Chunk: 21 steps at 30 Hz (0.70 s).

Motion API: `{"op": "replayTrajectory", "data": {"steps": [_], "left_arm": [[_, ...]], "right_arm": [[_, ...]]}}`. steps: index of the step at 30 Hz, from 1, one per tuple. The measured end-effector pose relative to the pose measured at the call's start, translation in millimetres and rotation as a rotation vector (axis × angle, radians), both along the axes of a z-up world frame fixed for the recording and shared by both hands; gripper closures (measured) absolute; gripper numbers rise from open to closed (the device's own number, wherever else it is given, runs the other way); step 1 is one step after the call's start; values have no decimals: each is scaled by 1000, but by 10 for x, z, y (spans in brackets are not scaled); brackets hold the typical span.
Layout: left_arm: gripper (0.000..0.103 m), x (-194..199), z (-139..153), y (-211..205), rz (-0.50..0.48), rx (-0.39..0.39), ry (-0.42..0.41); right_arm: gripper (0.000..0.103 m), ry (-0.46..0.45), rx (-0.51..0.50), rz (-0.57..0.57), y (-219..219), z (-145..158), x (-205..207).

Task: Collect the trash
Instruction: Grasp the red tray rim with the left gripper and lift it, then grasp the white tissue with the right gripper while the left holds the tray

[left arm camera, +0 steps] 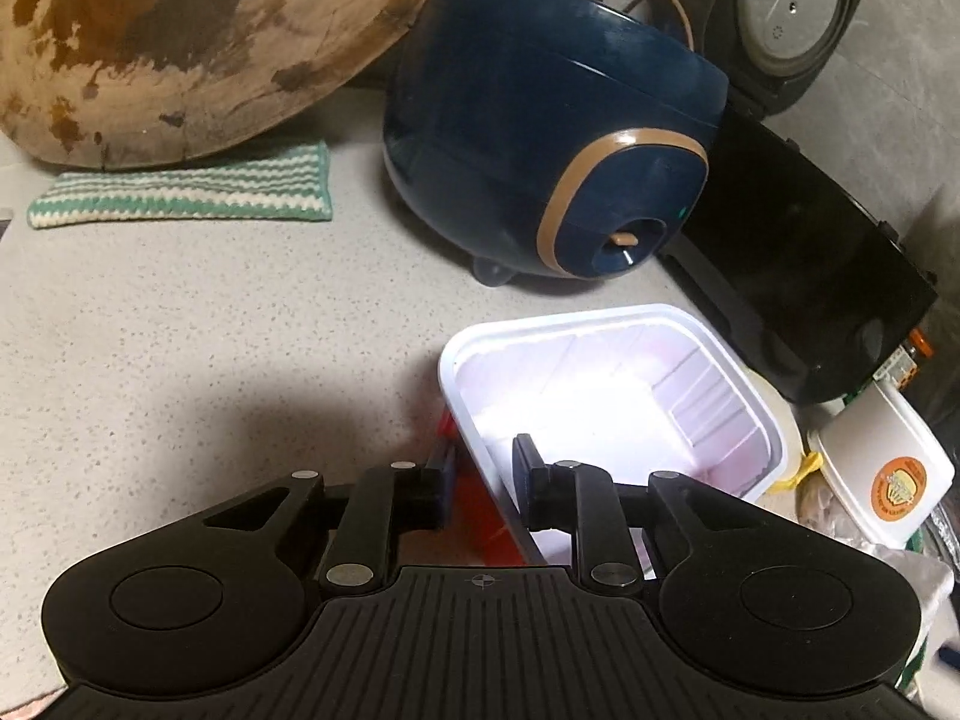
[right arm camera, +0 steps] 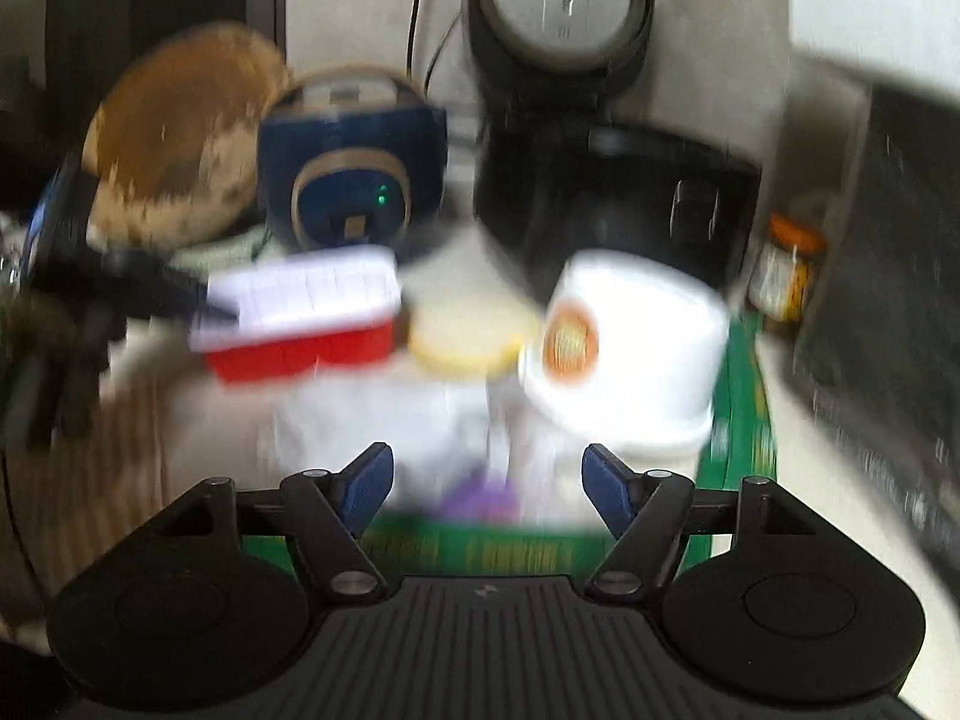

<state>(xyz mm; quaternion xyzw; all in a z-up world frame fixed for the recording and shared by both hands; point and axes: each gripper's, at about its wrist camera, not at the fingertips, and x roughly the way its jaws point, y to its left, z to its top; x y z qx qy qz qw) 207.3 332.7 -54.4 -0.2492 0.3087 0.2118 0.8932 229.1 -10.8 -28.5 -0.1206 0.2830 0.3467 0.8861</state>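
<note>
- The wooden board (left arm camera: pixel 180 42) leans at the far left of the bench (left arm camera: pixel 180 324), with a striped cloth (left arm camera: pixel 180 192) lying at its foot; neither looks like trash.
- The blue cooker (left arm camera: pixel 540 138) and the black cooker (left arm camera: pixel 798 300) behind it stand further right and stay put.
- The left claw (left arm camera: pixel 480 480) is pinched narrow on the near wall of the white tray (left arm camera: pixel 612 384), one finger outside against its red side and one inside. The tray looks lifted and tilted, though I cannot tell if its far end touches the bench.
- From the right wrist camera, heavily blurred, that tray hangs out to the left over the green bag (right arm camera: pixel 738 396), which seems to be the collection point.
- A white tub (right arm camera: pixel 624 348) with an orange label and a pale round lid (right arm camera: pixel 468 330) already sit in or on the pile there, so the job appears partly done; the tray is not yet dropped.
- The right claw (right arm camera: pixel 486 480) is spread wide and holds nothing, aimed down at the bag's contents.
</note>
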Motion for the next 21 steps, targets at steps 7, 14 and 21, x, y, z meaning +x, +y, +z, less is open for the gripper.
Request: {"op": "replayTrajectory", "data": {"steps": [7, 14, 21], "left_arm": [[80, -17, -8, 21, -9, -25, -4], [81, -126, -15, -20, -6, -42, -7], [82, -275, -34, -64, 24, -86, -4]], "right_arm": [[46, 7, -140, 34, 348, -485, -64], [49, -33, -118, -14, 439, -502, 302], [49, -1, -48, -62, 453, -458, 445]]}}
